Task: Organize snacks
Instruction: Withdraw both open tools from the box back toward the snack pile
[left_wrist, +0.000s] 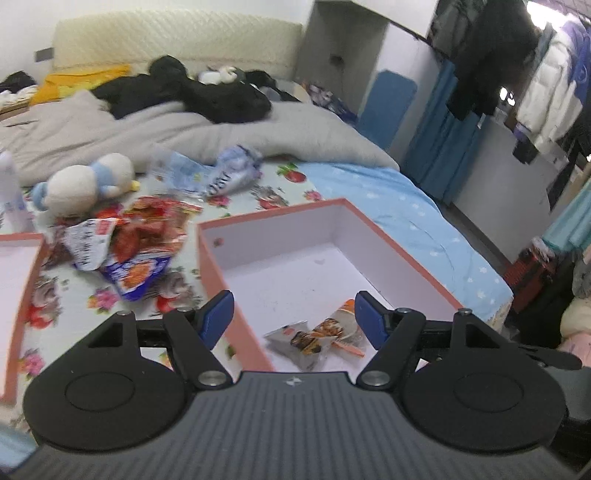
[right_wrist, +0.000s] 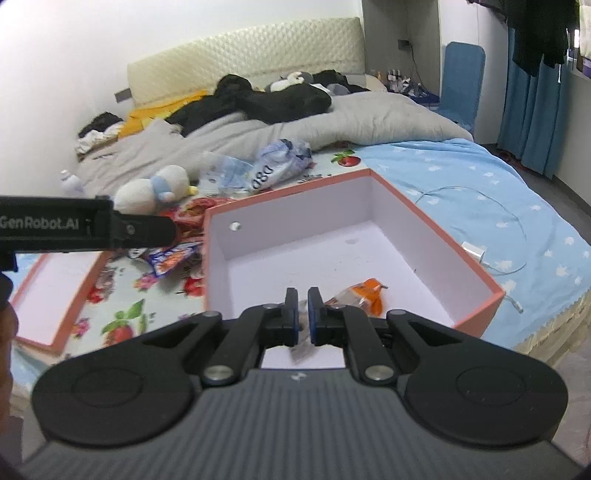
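Observation:
A pink box (left_wrist: 210, 266) with a white inside lies open on the bed. In its near corner lie two or three small snack packets (left_wrist: 314, 338), silver and orange. My left gripper (left_wrist: 293, 306) hovers above them, open wide, with nothing between its blue pads. In the right wrist view the same box (right_wrist: 218, 273) holds an orange packet (right_wrist: 364, 295). My right gripper (right_wrist: 303, 295) is shut above the box's near edge, and I see nothing pinched in it. A pile of red and blue snack bags (left_wrist: 136, 240) lies left of the box. A black finger (right_wrist: 147, 229) of the left gripper crosses the right wrist view at the left.
The box lid (left_wrist: 22, 306) lies at the left on the flowered sheet. Behind the pile are a white plush toy (left_wrist: 88, 181), crumpled blue plastic bags (left_wrist: 221, 173), a white bottle (left_wrist: 9, 192) and a grey duvet (left_wrist: 184, 125). A charger with its cable (right_wrist: 476, 254) lies right of the box, near the bed's edge.

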